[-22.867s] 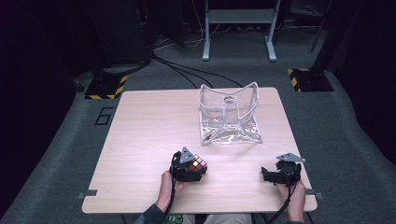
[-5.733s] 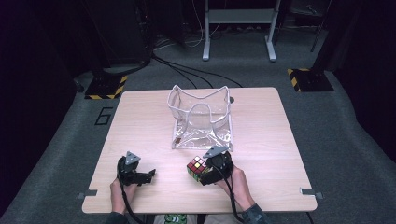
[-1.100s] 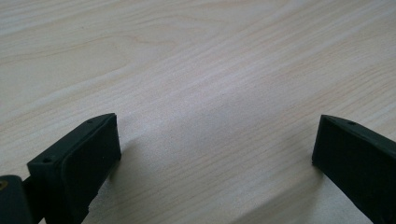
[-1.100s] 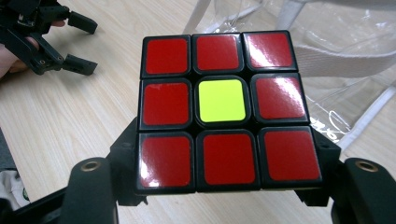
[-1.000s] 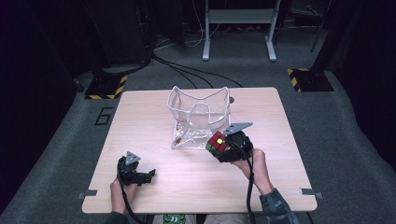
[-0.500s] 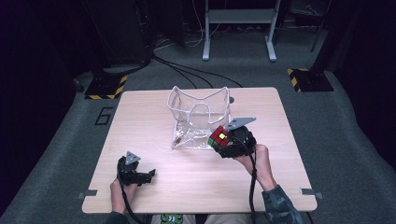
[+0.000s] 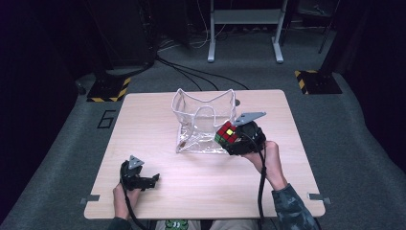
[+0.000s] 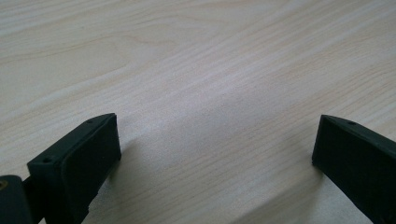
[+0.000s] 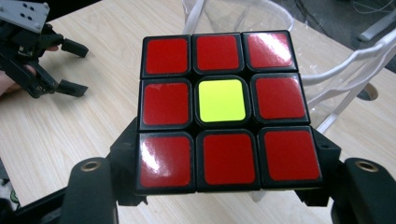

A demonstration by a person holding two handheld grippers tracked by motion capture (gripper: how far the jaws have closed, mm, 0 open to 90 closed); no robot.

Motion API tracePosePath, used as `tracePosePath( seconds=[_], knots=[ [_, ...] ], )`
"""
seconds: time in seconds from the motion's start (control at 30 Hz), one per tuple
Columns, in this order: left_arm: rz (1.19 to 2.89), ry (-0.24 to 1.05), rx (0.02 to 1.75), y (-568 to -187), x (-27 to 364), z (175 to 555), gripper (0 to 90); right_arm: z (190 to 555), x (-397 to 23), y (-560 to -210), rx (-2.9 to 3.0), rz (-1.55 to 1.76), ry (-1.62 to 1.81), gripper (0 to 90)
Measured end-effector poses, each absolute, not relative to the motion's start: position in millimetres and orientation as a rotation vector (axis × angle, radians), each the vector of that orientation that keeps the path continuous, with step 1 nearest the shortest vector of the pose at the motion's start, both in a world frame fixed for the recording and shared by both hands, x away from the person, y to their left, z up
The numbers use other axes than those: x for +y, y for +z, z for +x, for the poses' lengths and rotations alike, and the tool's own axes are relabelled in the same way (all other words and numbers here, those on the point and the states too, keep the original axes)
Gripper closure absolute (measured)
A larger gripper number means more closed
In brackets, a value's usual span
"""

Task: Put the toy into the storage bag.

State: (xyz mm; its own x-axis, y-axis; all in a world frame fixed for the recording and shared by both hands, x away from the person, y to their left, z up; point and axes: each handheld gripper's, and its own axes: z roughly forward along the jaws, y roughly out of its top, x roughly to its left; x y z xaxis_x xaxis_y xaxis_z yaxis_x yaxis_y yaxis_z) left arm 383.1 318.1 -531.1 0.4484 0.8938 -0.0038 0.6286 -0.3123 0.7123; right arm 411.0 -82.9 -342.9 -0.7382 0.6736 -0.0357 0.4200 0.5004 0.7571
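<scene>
Right gripper view: the right gripper (image 9: pixel 219 186) clamps a puzzle cube (image 9: pixel 223 109) between its black jaws, the facing side red with a yellow centre tile. In the high view the cube (image 7: pixel 227 134) hangs above the table (image 7: pixel 158 115), at the 4 o'clock corner of the clear plastic bag (image 7: pixel 203 120), whose mouth stands open. At 8 o'clock from the bag, well apart, the left gripper (image 7: pixel 152 180) rests on the table, jaws wide apart, nothing between them.
</scene>
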Motion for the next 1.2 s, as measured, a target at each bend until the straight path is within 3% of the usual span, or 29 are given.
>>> tracePosePath(
  seconds=[1.2],
  knots=[
    [2.048, 0.522, 1.271, -531.2, 317.8, 383.4, 0.8, 444.8, -74.4, -290.2, 2.365, 0.895, 1.068, 33.3]
  ],
)
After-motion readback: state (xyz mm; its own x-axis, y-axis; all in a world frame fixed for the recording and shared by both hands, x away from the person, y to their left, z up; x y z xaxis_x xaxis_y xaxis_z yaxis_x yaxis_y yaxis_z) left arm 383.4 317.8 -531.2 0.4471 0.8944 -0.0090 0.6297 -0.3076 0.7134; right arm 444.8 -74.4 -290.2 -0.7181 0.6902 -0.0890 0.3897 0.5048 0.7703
